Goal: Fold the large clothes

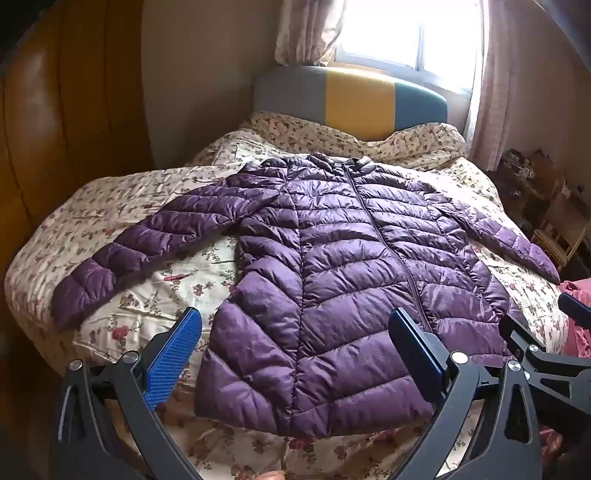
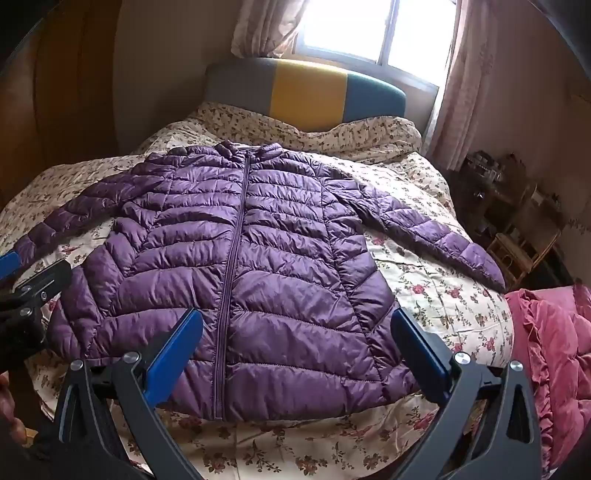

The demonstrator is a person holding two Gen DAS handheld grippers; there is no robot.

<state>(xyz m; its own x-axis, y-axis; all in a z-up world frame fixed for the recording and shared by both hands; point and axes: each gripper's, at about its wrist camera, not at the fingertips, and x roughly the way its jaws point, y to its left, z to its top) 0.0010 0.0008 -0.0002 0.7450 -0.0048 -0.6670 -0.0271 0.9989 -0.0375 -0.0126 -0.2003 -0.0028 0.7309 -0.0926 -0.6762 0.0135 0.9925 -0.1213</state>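
I see purple puffer jacket (image 1: 332, 266) flat on floral bed cover (image 1: 155, 280), zipped, sleeves spread. My left hand-held gripper (image 1: 295, 350) spread wide above hem, holding nothing. Right hand-held gripper (image 2: 297, 347) also wide, empty, over lower front. Pink quilt (image 2: 554, 343) beside bed.

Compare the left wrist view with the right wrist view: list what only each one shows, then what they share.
Only the left wrist view: the left tongs seen from behind, open above the jacket's hem, with the right tongs' arm at the right edge.

Only the right wrist view: the right tongs seen from behind, also open, and a wide stretch of the pink ruffled bedding at the right.

Both: the purple puffer jacket lying flat, zipped, sleeves spread, on the floral quilt, with the striped headboard and the bright window behind.
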